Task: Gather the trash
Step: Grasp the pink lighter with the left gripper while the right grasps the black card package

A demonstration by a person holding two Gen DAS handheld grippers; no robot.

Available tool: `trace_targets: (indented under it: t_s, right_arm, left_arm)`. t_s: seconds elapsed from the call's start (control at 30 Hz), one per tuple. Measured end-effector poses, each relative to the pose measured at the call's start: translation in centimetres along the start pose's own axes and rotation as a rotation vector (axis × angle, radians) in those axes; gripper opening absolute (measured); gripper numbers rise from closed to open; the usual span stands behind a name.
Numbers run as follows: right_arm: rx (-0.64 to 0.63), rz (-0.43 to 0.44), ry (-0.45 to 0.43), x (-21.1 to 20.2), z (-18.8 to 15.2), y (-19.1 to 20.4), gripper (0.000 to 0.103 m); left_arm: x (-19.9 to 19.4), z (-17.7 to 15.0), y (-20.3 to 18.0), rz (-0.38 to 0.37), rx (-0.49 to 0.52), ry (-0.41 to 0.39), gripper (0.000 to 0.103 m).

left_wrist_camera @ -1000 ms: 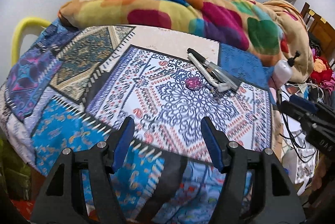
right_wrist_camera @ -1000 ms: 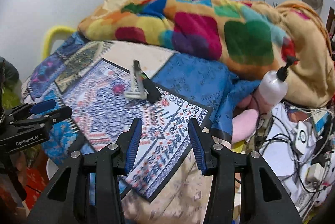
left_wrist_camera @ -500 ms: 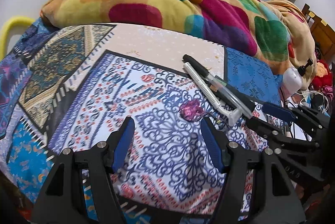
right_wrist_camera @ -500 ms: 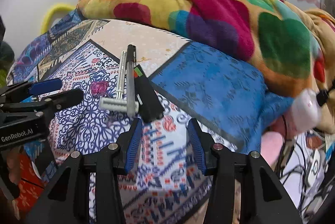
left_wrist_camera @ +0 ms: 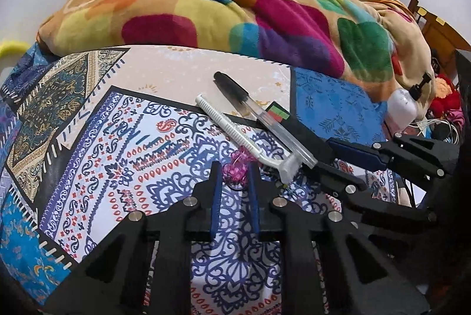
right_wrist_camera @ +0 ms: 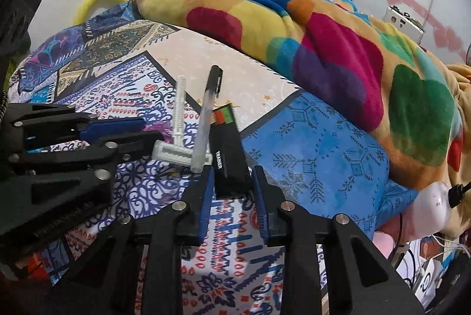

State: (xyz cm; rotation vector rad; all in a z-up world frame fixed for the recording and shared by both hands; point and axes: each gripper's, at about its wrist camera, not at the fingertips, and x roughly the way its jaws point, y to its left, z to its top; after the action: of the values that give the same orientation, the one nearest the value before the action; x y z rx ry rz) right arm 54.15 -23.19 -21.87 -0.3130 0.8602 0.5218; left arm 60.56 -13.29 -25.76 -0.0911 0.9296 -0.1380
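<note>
One pink wrapper, one razor, one pen, one black box, two tools

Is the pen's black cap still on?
Yes, the pen lies on the patterned bedsheet with its black cap fitted at the far end.

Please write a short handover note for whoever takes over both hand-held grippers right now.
Left hand-held gripper: jaws have just been closing around the pink wrapper on the bedspread; a firm pinch cannot be confirmed.
Right hand-held gripper: jaws have just been closing around the near end of the black box; not lifted.
Razor and pen lie untouched beside the box.
Done: both grippers placed. Left: secure the grips, lift, then collect the razor and pen. No bin in view.
</note>
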Motion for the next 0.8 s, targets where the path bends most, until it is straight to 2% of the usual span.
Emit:
trace_targets:
  t_s: [0.07,0.13,0.4,0.8]
  right_arm:
    - [0.023,0.008,0.002,-0.1,-0.2,-0.1,0.022]
    - [0.058,0.024,0.004,-0.4,-0.5,-0.6,0.022]
    - [0.128,0.025,0.003,-2.0,-1.1,-1.1,0.022]
    - [0.141,0.026,-0.061,-6.9,-0.6,0.1,0.022]
  left_arm:
    - [-0.5,-0.1,0.0,-0.010,0.001,-0.004,0.010]
    - [-1.1,-0.1,0.0,-0.020,0.002,-0.011,0.001]
    - [-4.1,-0.5,0.1,-0.001,0.011,-0.039,0.001]
    - [-11.0,-1.3,0.6,0.028,0.012,-0.105,0.001]
